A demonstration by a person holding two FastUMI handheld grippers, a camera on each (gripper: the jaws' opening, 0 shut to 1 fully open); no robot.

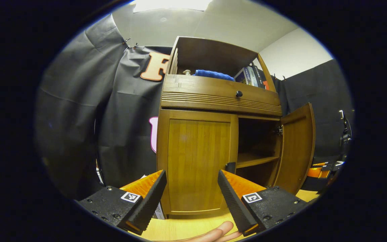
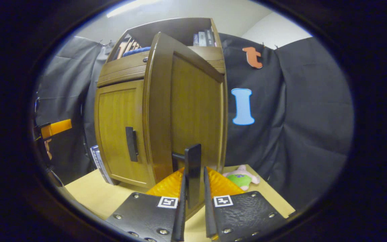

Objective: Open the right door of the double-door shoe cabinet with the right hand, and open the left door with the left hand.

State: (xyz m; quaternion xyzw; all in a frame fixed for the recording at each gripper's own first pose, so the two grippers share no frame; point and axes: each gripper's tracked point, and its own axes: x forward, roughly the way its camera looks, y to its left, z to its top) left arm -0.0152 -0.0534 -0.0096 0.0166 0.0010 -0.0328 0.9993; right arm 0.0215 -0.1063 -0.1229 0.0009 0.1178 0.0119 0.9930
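The wooden shoe cabinet (image 1: 220,97) stands on a light table. Its left door (image 1: 198,161) is closed, and the dark handle (image 1: 230,167) on it peeks out just above my left gripper's right finger. My left gripper (image 1: 192,174) is open in front of that door, touching nothing. The right door (image 1: 297,148) is swung open and shows a shelf inside. In the right gripper view, that open door (image 2: 193,107) faces me, and my right gripper (image 2: 193,176) is shut on its black bar handle (image 2: 192,161). The left door's handle (image 2: 132,144) also appears there.
A blue cloth (image 1: 213,74) and books (image 1: 252,76) sit in the cabinet's top shelf above a drawer with a knob (image 1: 239,93). A plush toy (image 2: 242,178) lies on the table right of the cabinet. A person's fingertips (image 1: 213,233) show at the bottom edge.
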